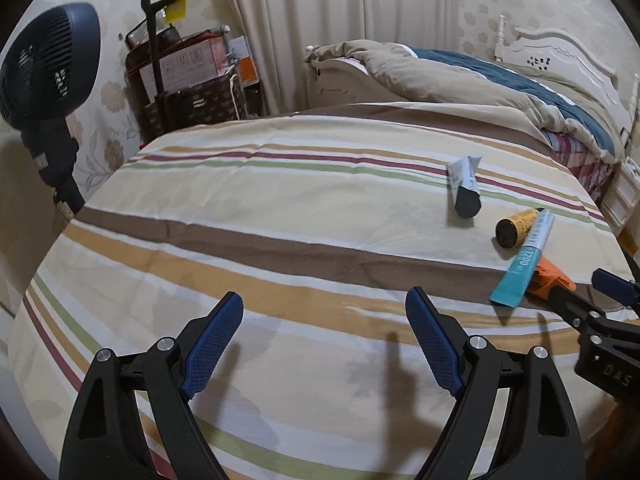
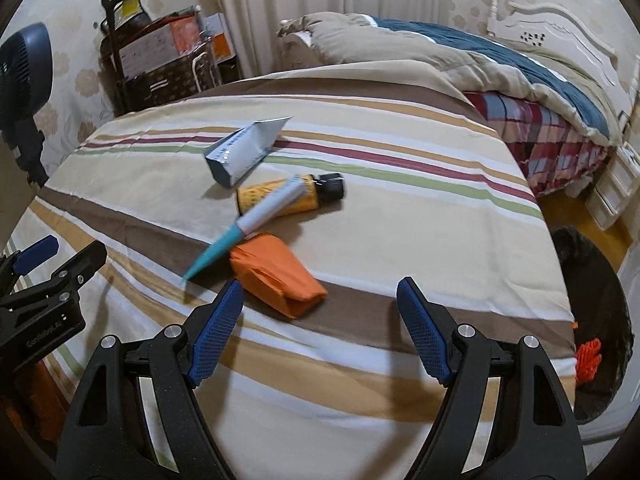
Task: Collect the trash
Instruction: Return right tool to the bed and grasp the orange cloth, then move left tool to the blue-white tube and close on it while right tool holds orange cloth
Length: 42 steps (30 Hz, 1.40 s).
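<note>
Right wrist: orange wrapper (image 2: 280,276) beside teal tube (image 2: 248,226); bin (image 2: 600,292) right.

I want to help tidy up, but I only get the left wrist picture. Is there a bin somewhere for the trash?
Observer: Yes. The right wrist view shows a black bin just past the right edge of the striped cover.
Operator: Is it empty?
Observer: No, something orange lies inside it.
Operator: What is closest to the right tongs?
Observer: The orange packet lies just ahead of the right tongs, which are open and hold nothing.
</note>
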Each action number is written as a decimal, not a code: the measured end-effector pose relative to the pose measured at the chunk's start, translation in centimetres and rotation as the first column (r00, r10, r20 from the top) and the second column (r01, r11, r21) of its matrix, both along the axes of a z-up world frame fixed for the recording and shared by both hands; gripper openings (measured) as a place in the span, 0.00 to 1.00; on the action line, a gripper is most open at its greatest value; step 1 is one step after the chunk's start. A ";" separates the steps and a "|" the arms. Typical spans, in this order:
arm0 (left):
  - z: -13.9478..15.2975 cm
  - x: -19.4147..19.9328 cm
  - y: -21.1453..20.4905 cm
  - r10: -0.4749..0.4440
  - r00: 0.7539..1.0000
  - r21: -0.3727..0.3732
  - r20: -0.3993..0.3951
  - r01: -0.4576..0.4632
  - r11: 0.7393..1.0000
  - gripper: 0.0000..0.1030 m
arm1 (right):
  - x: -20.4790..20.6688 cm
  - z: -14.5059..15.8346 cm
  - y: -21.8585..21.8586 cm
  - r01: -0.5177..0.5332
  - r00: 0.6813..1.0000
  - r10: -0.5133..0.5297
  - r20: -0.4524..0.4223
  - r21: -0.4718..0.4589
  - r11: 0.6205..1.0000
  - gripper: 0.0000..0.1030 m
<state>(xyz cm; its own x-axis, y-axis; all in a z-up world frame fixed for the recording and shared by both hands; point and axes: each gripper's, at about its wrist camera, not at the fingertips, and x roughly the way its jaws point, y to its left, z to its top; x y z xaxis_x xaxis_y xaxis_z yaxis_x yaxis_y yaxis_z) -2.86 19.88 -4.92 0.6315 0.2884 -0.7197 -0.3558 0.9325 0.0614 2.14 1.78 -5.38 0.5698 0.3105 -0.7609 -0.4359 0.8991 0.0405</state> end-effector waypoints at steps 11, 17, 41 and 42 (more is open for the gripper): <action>0.0 0.0 -0.2 -0.020 1.000 -0.002 0.002 0.020 1.000 0.81 | 1.0 -0.5 2.0 -0.029 1.000 0.028 -0.012 -0.027 0.999 0.50; 0.0 0.4 -1.2 -0.051 0.999 -0.002 0.000 0.051 0.999 0.81 | 1.3 -0.5 0.3 0.015 1.000 -0.015 -0.006 -0.027 1.000 0.44; -0.6 5.7 -6.0 -0.130 0.990 -0.020 -0.052 0.129 0.991 0.81 | 2.1 -0.6 -7.6 0.168 0.986 -0.167 -0.023 0.040 0.985 0.43; -0.7 5.8 -5.8 -0.120 0.991 -0.023 -0.061 0.118 0.993 0.81 | 2.2 -0.6 -7.6 0.167 0.986 -0.166 -0.023 0.041 0.985 0.44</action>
<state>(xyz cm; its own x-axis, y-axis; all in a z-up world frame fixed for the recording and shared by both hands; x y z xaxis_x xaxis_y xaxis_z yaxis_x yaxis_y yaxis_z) 2.94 14.12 -5.65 0.6146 0.1997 -0.7631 -0.2383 0.9692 0.0617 4.30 -5.83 -5.96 0.6014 0.2450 -0.7605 -0.2786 0.9564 0.0878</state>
